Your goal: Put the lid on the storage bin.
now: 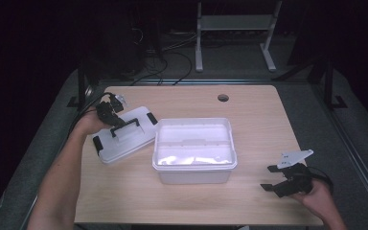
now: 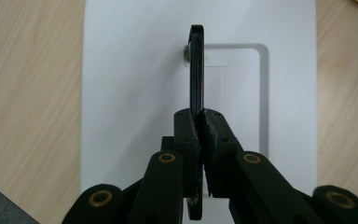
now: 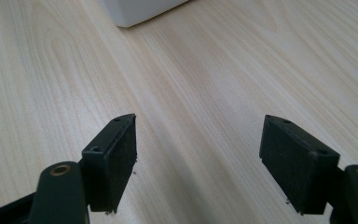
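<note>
A white plastic lid [image 1: 129, 139] with a black handle [image 1: 126, 126] and black end latches lies flat on the wooden table, left of an open white box [image 1: 194, 148]. My left gripper [image 1: 115, 120] comes in from the lid's far-left side and is shut on the handle. In the left gripper view the handle [image 2: 196, 65] stands edge-on, pinched between the jaws of the left gripper [image 2: 199, 116], with the lid [image 2: 130, 93] beneath. My right gripper [image 1: 267, 178] rests low near the table's right front, open and holding nothing. The right gripper view shows the right gripper [image 3: 198, 140] over bare wood.
The box's near corner [image 3: 140, 9] sits well ahead of the right jaws. A round cable hole [image 1: 223, 97] is in the table's far side. A white metal stand [image 1: 235, 28] and cables lie on the floor beyond the table.
</note>
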A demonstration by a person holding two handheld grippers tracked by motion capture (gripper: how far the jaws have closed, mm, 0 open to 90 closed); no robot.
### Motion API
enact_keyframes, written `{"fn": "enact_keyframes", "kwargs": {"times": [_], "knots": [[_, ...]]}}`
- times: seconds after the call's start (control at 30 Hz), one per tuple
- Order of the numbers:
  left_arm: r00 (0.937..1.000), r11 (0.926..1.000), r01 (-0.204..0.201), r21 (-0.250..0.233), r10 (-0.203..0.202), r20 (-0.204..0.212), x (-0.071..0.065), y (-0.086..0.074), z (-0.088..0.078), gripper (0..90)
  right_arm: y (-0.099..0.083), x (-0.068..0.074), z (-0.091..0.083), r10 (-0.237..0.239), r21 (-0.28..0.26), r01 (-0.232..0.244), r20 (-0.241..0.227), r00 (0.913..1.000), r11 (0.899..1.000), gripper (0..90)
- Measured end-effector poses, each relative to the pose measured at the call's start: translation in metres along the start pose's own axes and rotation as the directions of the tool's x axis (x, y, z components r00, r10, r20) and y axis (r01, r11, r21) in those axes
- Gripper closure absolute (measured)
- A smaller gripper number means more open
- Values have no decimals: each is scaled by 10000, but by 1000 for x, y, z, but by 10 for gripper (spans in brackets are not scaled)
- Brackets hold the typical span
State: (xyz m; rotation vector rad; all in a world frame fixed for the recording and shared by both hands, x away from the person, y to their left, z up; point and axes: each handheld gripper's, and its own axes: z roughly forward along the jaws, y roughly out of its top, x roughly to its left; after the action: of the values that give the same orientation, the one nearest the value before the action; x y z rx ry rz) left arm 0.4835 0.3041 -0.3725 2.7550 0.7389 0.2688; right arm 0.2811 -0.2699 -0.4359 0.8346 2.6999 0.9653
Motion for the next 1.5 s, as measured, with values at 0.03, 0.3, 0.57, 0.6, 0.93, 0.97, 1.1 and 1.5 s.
{"fn": "enact_keyframes", "kwargs": {"times": [0.03, 0.3, 0.57, 0.6, 0.93, 0.97, 1.1, 1.5], "knots": [[10000, 10000, -61, 34, 60, 55, 0, -1, -1, 849, 0, 0, 0, 2, 7, -2, -11, 10000, 10000, 270], [9994, 9996, -198, -225, 205, 294, -5, -8, -24, 852, 1, 1, 3, -8, 62, 8, -50, 10000, 10000, 270], [9979, 9970, -524, -568, 544, 339, -17, -21, -58, 851, 1, 2, 3, -58, 80, 58, -75, 10000, 10000, 271], [9977, 9967, -559, -582, 580, 347, -18, -23, -62, 852, 1, 2, 3, -58, 74, 58, -73, 10000, 10000, 271], [9972, 9916, -742, -1062, 749, 24, -29, -35, -102, 851, 2, 3, 5, -101, 172, 103, -126, 9999, 9998, 271], [9974, 9912, -716, -1114, 725, 46, -30, -36, -106, 851, 2, 3, 6, -102, 185, 105, -137, 9999, 9998, 271], [9962, 9882, -872, -1260, 870, -76, -33, -36, -125, 851, 2, 3, 5, -118, 174, 120, -116, 9999, 9998, 271], [9892, 9723, -1459, -1827, 1414, -374, -53, -19, -175, 851, 2, 2, 6, -137, 208, 139, -102, 9999, 9997, 270]]}}
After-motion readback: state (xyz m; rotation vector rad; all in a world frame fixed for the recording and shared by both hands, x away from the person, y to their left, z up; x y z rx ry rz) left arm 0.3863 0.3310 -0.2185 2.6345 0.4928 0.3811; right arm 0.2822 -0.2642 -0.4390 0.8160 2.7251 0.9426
